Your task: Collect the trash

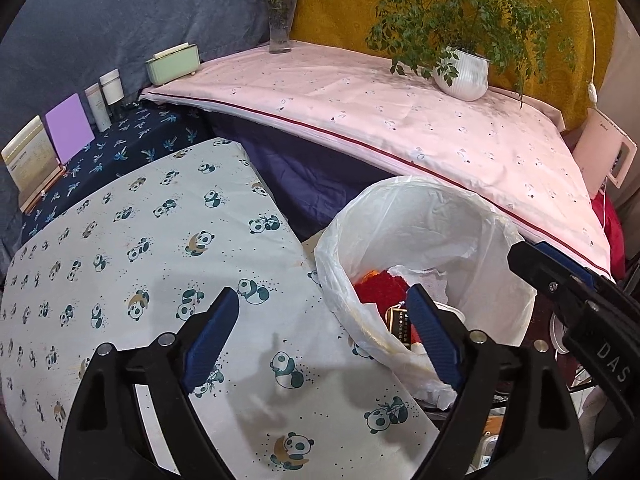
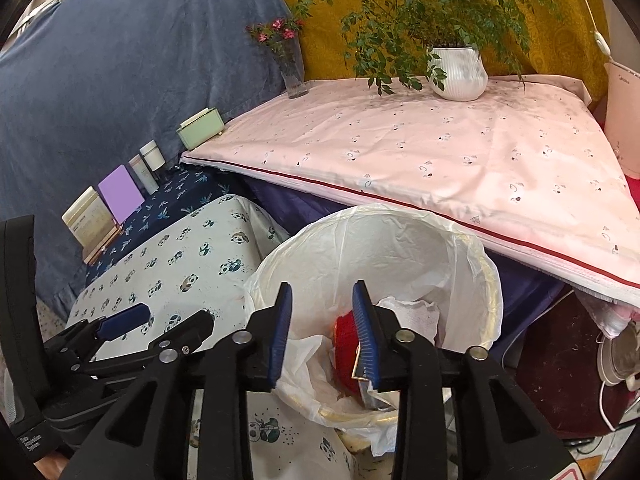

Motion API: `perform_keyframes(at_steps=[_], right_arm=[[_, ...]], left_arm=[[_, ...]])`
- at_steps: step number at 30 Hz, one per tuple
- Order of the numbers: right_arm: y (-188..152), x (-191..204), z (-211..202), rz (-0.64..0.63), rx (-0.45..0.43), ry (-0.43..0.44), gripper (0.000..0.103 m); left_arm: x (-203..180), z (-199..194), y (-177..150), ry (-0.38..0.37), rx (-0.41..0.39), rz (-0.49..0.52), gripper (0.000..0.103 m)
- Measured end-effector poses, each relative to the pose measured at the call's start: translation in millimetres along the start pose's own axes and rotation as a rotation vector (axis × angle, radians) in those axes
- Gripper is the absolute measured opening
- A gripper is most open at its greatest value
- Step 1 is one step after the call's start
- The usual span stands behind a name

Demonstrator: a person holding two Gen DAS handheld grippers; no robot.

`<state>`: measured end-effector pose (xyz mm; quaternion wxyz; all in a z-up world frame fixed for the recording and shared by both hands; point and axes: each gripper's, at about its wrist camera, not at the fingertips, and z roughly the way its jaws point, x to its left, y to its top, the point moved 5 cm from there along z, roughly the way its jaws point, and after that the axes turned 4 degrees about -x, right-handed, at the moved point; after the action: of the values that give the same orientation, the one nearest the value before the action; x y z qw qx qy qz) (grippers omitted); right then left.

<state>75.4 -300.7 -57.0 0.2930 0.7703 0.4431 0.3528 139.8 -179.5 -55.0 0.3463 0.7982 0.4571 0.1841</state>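
Each handheld unit is a black moulded frame with triangular cut-outs in its two arms. The left gripper (image 1: 324, 328) and right gripper (image 2: 322, 332) carry blue ribbed finger pads (image 2: 280, 336) on black finger carriers. Round silver pivot pins (image 2: 241, 337) join the linkages, and small cross-head screws (image 2: 186, 349) fasten the side plates. White lettering "DAS" (image 1: 612, 362) marks one body.

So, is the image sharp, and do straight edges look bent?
Left wrist view: the red-piped edge of the pink cloth bows, dark corners; soft shadows on the panda-print cloth. Right wrist view: same bending, the white plastic bin liner sharp.
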Motion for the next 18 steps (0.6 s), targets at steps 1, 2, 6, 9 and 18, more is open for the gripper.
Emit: perform_keyframes(at_steps=[1, 2, 6, 9, 18], right_arm=[[0.5, -0.2, -0.9, -0.003, -0.001, -0.002, 0.036], [0.6, 0.1, -2.4, -0.007, -0.003, -0.006, 0.039], [1.2, 1.6, -7.4, -0.023, -0.011, -0.022, 0.047], [1.4, 2.9, -10.6, -0.034, -0.014, -0.037, 0.054], [1.8, 5.0, -20.6, -0.072, -0.023, -0.077, 0.069]], left_arm=[[0.2, -2.2, 0.2, 0.003, -0.005, 0.001, 0.084], [0.4, -3.4, 0.0, 0.005, -0.008, 0.002, 0.085], [0.8, -8.9, -0.7, 0.017, -0.018, 0.010, 0.086], [1.8, -12.5, -1.6, 0.022, -0.023, 0.008, 0.087], [5.9, -18.9, -5.4, 0.042, -0.025, 0.008, 0.090]])
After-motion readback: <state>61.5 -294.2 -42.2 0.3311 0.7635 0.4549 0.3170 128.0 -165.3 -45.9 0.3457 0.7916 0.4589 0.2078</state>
